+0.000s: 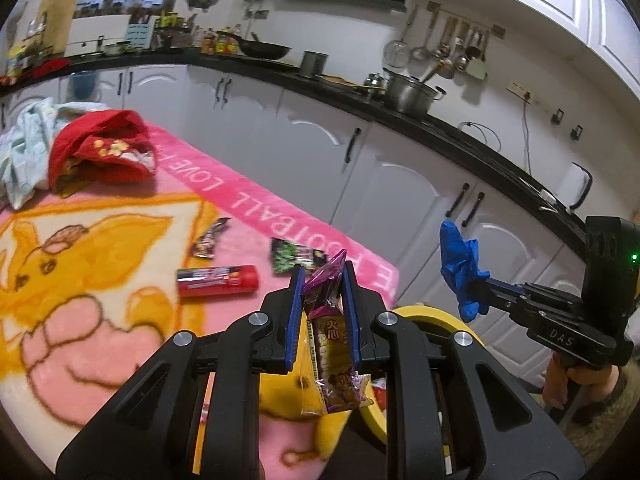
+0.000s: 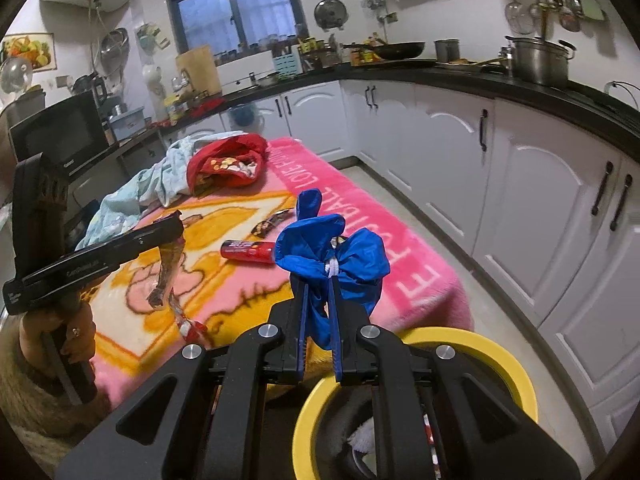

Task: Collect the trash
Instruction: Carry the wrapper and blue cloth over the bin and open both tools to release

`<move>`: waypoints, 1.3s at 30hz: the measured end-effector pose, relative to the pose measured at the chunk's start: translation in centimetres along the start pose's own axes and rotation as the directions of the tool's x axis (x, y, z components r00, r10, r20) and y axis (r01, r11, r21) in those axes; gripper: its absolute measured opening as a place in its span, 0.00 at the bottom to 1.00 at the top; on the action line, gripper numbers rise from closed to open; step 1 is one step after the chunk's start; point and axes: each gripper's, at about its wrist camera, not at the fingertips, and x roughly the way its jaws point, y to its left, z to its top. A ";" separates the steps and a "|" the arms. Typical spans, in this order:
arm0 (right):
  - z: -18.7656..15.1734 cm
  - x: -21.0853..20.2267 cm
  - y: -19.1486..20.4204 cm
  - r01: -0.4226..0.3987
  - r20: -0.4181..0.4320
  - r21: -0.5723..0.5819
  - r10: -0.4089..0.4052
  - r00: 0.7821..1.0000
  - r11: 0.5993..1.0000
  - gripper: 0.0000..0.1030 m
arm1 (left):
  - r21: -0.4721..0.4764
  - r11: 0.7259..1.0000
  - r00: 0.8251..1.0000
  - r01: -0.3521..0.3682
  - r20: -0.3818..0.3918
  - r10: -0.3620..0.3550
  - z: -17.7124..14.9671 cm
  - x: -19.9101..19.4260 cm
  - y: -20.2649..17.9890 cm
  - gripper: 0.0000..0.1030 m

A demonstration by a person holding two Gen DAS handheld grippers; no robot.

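Two clamped scraps, crinkled purple wrapper (image 1: 326,332), crumpled blue cover (image 2: 332,256)

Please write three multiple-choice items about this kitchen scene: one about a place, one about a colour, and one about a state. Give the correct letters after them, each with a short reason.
1. Where does the red tube lie?
A. on the pink blanket
B. inside the yellow bin
C. on the black counter

2. What colour is the crumpled item in the right gripper?
A. green
B. blue
C. white

3. In what state is the left gripper?
A. open and empty
B. shut on a purple snack wrapper
C. shut on a red cloth

Answers:
1. A: the tube rests on the pink blanket, beside two loose wrappers.
2. B: both views show blue material bunched between the jaws.
3. B: the purple snack wrapper hangs pinched between the blue-lined jaws, with the yellow bin below.
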 end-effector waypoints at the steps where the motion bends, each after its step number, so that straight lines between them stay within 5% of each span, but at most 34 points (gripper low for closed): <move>1: -0.2 -0.3 -0.3 0.007 0.004 0.005 -0.007 1.000 1.000 0.09 | 0.006 1.000 1.000 0.005 0.000 -0.005 0.0 0.1 -0.4 0.12; 39: -6.5 -4.3 -6.8 0.131 -0.042 0.114 -0.127 0.991 0.985 0.09 | 0.145 0.979 0.985 0.144 -0.112 -0.128 -4.4 5.3 -9.7 0.12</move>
